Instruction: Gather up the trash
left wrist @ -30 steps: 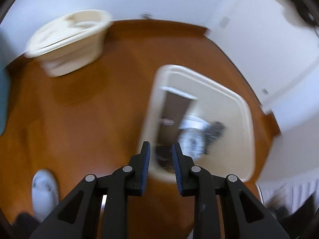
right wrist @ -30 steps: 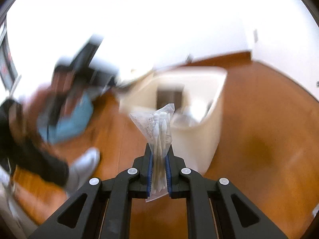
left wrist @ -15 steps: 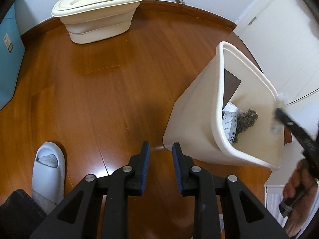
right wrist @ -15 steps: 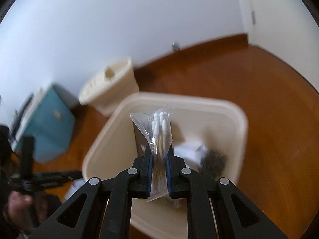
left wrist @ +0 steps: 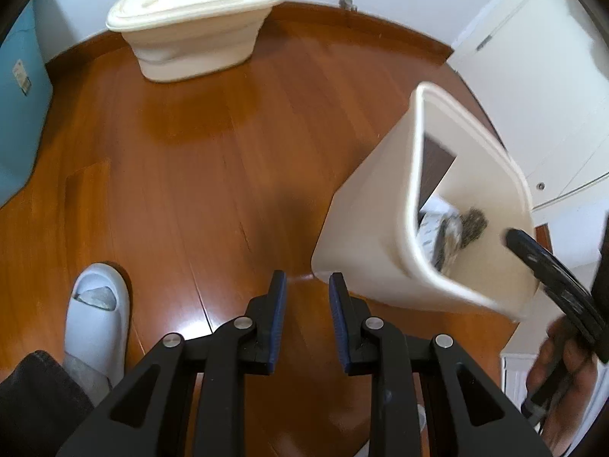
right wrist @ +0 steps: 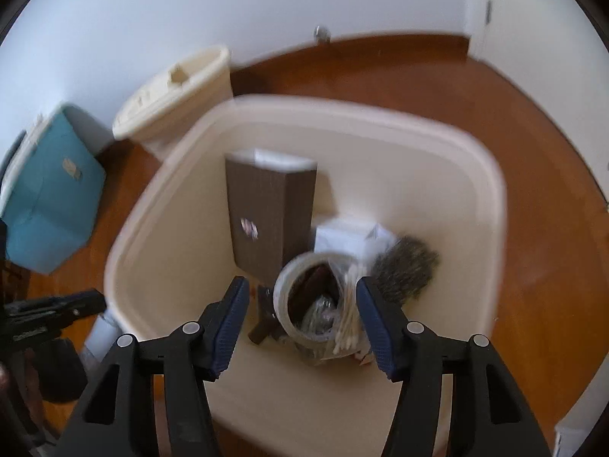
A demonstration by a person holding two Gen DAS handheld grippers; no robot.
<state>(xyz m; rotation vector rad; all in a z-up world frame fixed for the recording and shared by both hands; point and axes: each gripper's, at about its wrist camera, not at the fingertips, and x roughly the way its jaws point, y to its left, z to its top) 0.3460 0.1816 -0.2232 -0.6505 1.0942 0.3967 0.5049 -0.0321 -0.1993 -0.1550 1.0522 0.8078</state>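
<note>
We note the right hand-held gripper point(right wrist: 302, 318) opening over the cream waste bin point(right wrist: 495, 205), the cotton-swab packet point(right wrist: 347, 312) loose inside; the empty left hand-held gripper point(left wrist: 304, 318), closed, risks knocking the bin.

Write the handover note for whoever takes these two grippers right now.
Right gripper: jaws opening above the cream bin, nothing pressed between its pads.
Left gripper: shut, empty, pointing at the wood floor beside the bin.
Bag of cotton swabs: in the bin, next to a tape roll, a brown box, white paper and a dark scrubby wad.
Done: swabs dropped in the bin.
Left: pull the right gripper clear and look for more trash; none shows on the visible floor.
</note>
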